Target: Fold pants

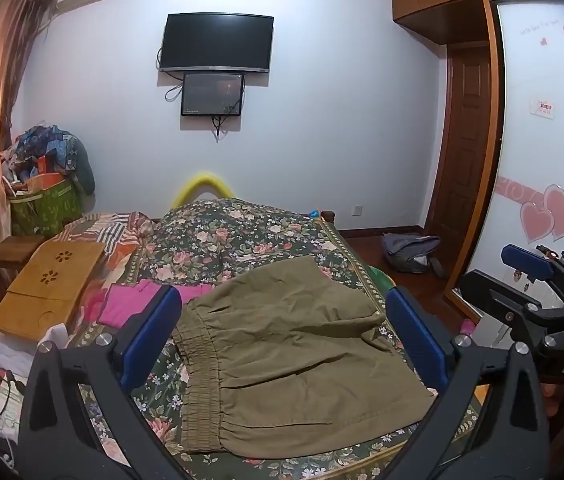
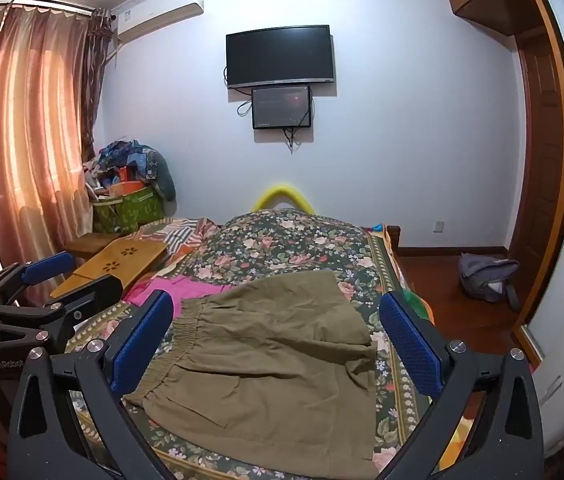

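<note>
Tongs in both hands stood wide open and empty above the bed. The left gripper held its blue pads apart on either side of the pants without touching them, and the right gripper hung the same way over the same cloth.

The pants lay on the floral cover, toward the near end of the bed and closer to its right edge, waistband to the left and legs running right. They looked already doubled, one leg over the other, with the upper layer askew and a corner poking out at the right. I judged the first fold done loosely; squaring the layers and folding hem toward waistband were left.

The left view alone showed the right gripper from outside, beyond the bed's right edge, and the wardrobe door with pink hearts. The right view alone showed the left gripper over the bed's left side, and the full curtain. Both showed a pink garment just behind the waistband.
</note>
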A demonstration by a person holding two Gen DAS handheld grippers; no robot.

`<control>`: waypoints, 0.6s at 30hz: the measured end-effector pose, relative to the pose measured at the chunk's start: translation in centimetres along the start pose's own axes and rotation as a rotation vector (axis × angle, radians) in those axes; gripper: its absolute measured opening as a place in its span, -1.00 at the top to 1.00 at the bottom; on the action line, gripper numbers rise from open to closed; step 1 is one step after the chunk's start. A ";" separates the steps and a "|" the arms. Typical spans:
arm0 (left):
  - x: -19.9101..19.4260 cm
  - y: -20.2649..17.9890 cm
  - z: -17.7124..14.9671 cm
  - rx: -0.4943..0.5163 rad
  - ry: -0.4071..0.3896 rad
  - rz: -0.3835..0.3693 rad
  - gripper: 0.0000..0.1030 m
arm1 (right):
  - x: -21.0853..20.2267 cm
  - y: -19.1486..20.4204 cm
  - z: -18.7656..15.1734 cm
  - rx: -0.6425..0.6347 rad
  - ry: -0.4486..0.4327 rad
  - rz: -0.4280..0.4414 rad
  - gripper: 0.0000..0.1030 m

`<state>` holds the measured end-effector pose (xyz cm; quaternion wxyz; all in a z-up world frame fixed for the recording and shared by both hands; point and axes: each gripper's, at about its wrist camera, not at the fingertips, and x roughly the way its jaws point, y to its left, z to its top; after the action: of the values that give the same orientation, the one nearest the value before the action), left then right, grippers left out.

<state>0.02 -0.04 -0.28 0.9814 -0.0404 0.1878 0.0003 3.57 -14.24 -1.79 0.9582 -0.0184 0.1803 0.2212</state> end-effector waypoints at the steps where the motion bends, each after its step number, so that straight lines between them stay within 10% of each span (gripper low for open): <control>1: 0.0 0.1 0.1 -0.002 0.001 -0.001 -1.00 | 0.0 0.0 0.0 0.000 0.001 0.000 -0.99; 18: -0.1 0.2 0.2 0.001 -0.005 0.007 -1.00 | 0.2 0.1 0.1 -0.010 -0.003 -0.003 -0.99</control>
<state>-0.02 0.15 -0.02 0.9819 -0.0395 0.1853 0.0037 3.69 -14.08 -1.77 0.9588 -0.0234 0.1775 0.2205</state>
